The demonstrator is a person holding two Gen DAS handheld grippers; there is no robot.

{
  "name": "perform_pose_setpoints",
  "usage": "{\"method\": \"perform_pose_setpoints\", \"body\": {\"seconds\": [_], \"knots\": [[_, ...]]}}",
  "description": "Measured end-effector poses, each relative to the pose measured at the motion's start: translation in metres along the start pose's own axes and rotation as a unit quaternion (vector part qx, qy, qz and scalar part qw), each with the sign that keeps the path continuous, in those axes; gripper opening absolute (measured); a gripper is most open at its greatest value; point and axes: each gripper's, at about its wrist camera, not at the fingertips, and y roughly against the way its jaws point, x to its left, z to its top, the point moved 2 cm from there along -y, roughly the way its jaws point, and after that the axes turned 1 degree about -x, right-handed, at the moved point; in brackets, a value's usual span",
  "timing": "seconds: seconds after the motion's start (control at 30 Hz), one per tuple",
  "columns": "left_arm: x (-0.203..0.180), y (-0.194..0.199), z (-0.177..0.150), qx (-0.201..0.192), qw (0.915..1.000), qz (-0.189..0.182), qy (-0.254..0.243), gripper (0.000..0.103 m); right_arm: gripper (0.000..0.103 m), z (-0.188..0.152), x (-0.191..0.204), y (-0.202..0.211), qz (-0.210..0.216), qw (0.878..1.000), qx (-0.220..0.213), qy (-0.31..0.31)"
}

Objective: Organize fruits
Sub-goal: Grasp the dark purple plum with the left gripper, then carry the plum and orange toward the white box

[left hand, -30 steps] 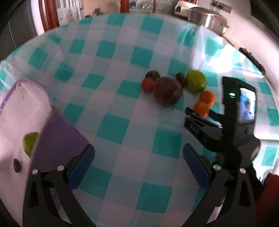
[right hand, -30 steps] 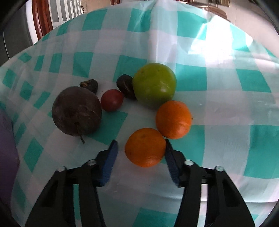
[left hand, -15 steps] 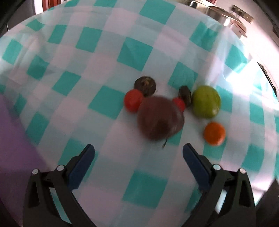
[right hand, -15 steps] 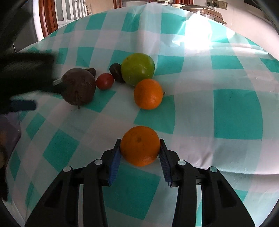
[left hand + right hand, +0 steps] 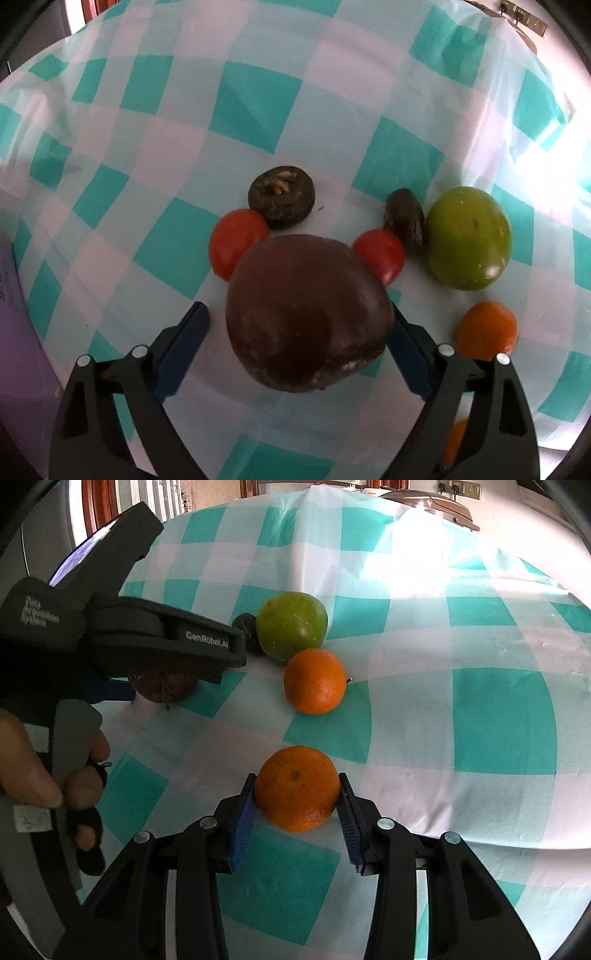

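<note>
Sunlit teal-checked tablecloth (image 5: 480, 709), wooden door frame (image 5: 88, 502)

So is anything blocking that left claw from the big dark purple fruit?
Nothing visible: the big dark purple round fruit already sits between the left gripper's open blue pads, with only checked tablecloth around.

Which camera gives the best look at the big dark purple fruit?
The left wrist view: the dark purple fruit fills the centre between the open left gripper. In the right wrist view it is mostly hidden under that gripper's black body, only its underside and stem showing.
</note>
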Motion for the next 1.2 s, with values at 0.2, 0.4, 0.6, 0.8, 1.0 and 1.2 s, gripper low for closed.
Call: {"method": "perform_pose_setpoints", "body": {"seconds": [0.2,0.4,0.6,0.8,1.0,1.2], "knots": [[-0.013,-0.003,-0.006,-0.028,0.9987,0.019,-0.038,0.082,0.042,0.003,0.003,-0.005,0.004,1.000,0.001,0.000],[-0.028,0.002,-0.015,-0.065,0.9947,0.029,-0.074,0.070,0.042,0.005,0.002,-0.007,0.006,1.000,0.001,-0.003],[-0.035,0.005,-0.019,-0.065,0.9930,0.027,-0.095,0.064,0.042,0.004,0.000,-0.009,0.009,1.000,0.001,-0.011],[-0.030,0.013,-0.012,-0.049,0.9950,0.018,-0.085,0.063,0.042,0.005,0.000,-0.010,0.008,1.000,0.001,-0.011],[-0.021,0.028,-0.025,-0.037,0.9958,0.017,-0.082,0.063,0.042,0.005,0.000,-0.011,0.004,1.000,0.001,-0.008],[-0.007,0.032,-0.024,-0.024,0.9967,0.016,-0.076,0.063,0.042,0.005,0.001,-0.011,0.003,1.000,0.002,-0.005]]}}
